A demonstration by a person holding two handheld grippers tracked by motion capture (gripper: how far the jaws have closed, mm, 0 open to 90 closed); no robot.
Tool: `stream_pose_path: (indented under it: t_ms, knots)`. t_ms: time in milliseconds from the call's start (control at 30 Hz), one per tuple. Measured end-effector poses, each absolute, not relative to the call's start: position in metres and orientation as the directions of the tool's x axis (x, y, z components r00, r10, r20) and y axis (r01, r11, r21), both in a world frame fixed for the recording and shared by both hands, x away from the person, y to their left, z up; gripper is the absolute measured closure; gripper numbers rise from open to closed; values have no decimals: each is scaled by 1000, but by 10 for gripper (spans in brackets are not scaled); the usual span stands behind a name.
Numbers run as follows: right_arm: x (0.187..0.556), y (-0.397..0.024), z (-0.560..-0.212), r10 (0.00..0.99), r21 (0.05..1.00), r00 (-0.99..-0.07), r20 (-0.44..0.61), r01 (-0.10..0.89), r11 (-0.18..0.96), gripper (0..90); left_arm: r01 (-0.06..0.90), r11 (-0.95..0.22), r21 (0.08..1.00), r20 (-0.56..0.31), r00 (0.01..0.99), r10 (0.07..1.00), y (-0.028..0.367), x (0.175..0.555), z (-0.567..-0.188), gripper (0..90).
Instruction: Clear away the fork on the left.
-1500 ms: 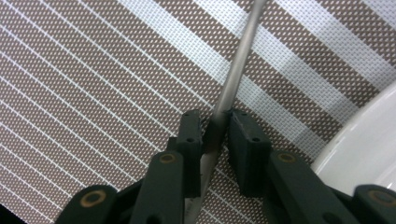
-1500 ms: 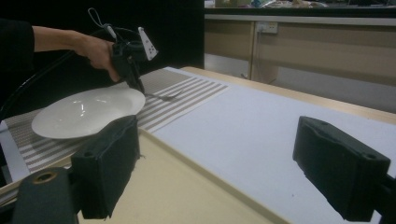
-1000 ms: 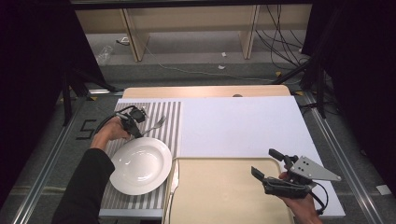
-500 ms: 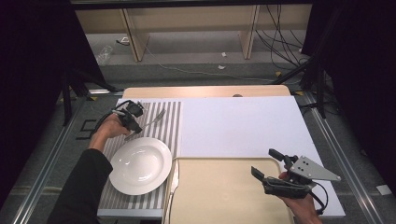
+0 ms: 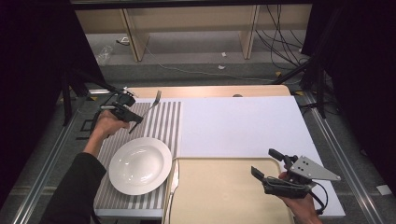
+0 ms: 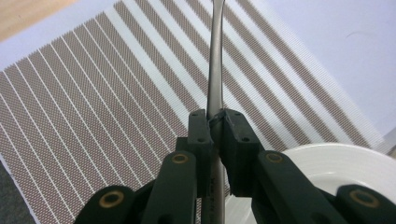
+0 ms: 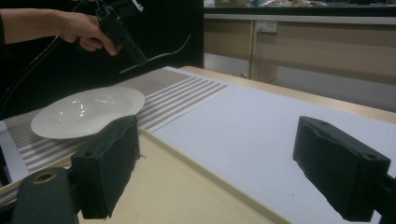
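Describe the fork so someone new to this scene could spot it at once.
Start at the striped placemat on the table's left side, with the white plate on its near half. Above the mat's far part, the left gripper is shut on a slim metal fork, held clear of the mat and slanting up and away. Unlike the knife lying flat beside the plate, it is in the air.

The left gripper (image 6: 215, 122) had its two black jaws closed on the thin metal handle of a fork (image 6: 215, 65), the pads pressing it from both sides. The handle ran straight up from the jaws to the top edge of the view, and its tines could not be seen. Beneath lay a striped placemat (image 6: 93, 102), its brown and white bands running slantwise. A white plate (image 6: 336, 158) sat at the lower right, and a plain white cloth (image 6: 345, 51) covered the upper right corner.
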State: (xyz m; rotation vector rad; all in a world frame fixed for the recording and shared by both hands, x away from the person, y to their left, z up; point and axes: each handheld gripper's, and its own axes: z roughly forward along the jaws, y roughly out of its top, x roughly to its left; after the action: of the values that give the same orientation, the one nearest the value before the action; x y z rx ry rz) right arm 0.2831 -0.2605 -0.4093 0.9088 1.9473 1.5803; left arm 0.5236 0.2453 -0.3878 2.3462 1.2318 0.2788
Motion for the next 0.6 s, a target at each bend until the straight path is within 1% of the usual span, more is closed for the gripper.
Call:
stream_pose_path:
  t_ms: [233,600]
  knots:
    - [283,-260,-409,741,973,-670,49,200,116,155,712,-459,531,-57,571,819,235,506,-375,814]
    - [282,-259,-409,739,972,-671,50,203,119,155,683,-392,616,-145,588,796,222,469,-361,814]
